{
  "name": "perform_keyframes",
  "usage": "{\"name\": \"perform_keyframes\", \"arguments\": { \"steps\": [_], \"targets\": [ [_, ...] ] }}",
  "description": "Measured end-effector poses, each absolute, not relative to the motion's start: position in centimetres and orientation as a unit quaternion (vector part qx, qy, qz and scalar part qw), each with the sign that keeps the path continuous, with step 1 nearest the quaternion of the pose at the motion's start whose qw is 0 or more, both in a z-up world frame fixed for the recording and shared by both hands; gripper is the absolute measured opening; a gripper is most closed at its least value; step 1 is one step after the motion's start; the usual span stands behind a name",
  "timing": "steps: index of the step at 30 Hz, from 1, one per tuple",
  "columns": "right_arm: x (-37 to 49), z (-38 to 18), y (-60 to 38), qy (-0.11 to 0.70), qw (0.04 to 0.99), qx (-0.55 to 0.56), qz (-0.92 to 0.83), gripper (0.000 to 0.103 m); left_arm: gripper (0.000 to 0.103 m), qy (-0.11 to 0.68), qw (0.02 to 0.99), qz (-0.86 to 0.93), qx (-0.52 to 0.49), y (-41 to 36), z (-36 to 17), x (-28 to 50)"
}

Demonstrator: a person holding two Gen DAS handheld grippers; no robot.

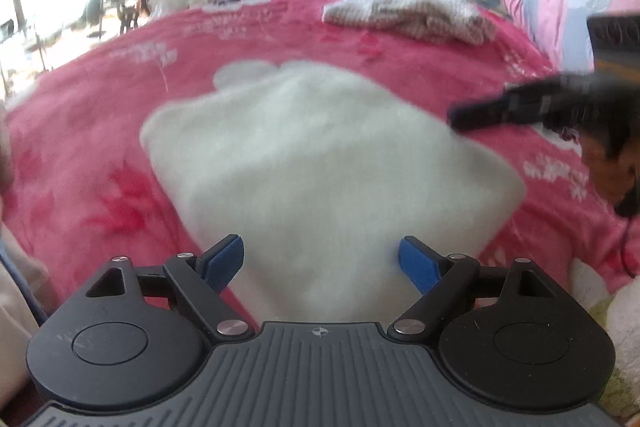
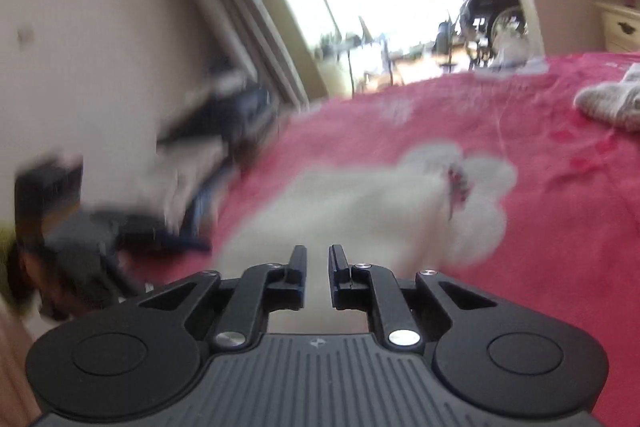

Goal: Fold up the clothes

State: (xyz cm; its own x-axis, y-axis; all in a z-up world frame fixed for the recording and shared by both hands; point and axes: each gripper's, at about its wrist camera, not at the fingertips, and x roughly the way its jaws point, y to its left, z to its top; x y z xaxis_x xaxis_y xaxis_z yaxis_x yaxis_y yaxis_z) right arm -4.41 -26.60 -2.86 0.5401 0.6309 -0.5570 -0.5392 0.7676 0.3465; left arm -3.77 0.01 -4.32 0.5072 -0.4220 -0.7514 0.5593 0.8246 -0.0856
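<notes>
Pink blanket lies bare around white garment, left claw spread.

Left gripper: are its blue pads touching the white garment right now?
Cannot tell. In the left wrist view the left gripper stands open over the white garment, nothing pinched; whether the pads rest on the fabric is unclear.

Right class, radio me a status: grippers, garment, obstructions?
Left gripper open over white garment. Right gripper nearly shut, nothing visibly gripped. Garment flat on pink blanket. Nothing blocking.
</notes>
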Motion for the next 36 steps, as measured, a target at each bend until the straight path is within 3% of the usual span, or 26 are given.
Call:
{"name": "perform_keyframes", "arguments": {
  "steps": [5, 28, 36],
  "targets": [
    [-5.5, -4.0, -24.0, 0.341, 0.893, 0.02, 0.293, 0.015, 0.088, 0.411, 0.863, -0.278, 0.094, -0.5, -4.4, -4.0],
    [-5.7, -5.1, -24.5, 0.348, 0.894, 0.044, 0.278, 0.015, 0.089, 0.417, 0.863, -0.254, 0.126, -1.7, -4.4, -5.0],
    [-5.8, -5.0, -24.4, 0.35, 0.894, 0.047, 0.274, 0.015, 0.086, 0.358, 0.891, -0.252, 0.119, -0.8, -1.2, -5.2]
  ]
}}
